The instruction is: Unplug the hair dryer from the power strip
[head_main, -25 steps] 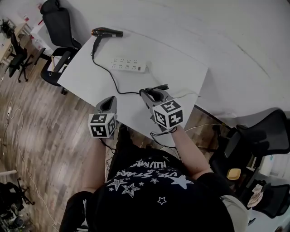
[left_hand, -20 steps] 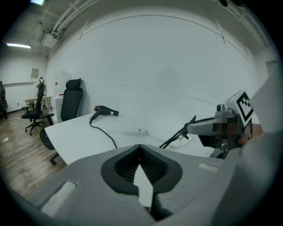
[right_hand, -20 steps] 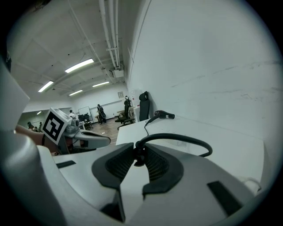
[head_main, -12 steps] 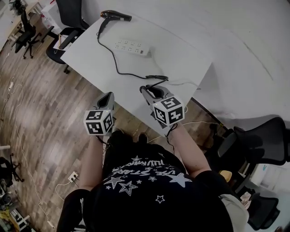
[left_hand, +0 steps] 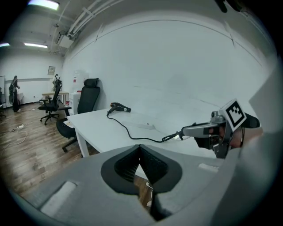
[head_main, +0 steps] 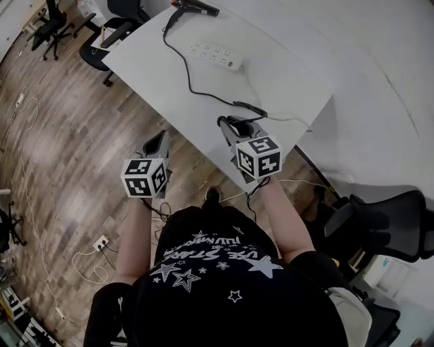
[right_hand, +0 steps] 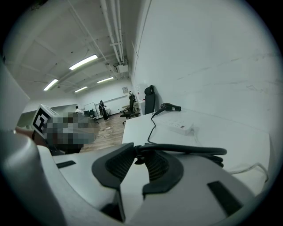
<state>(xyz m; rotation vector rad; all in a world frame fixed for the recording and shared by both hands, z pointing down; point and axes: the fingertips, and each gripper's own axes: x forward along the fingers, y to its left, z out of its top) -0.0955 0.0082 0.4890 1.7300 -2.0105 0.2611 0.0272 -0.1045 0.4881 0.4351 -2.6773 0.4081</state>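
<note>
A white table (head_main: 156, 61) is set by a white wall, over wood flooring, with black office chairs (head_main: 390, 220) around. The shirt (head_main: 217, 271) print cannot be read. The hair dryer (head_main: 198, 7) is laid at the far end, with its long axis and nozzle pointed rightward in the head view. Its cord (head_main: 196, 89) is clamped in the right gripper (head_main: 229, 125), off the power strip (head_main: 217, 55). The left gripper (head_main: 161, 139) is closed on nothing.

Smooth matt white table top (head_main: 285, 74); wood-plank floor (head_main: 61, 135); white plastic power strip (head_main: 217, 54); matt black rubbery cord (right_hand: 185, 150); ribbed black pads (right_hand: 117, 164), right gripper (right_hand: 136, 152).
</note>
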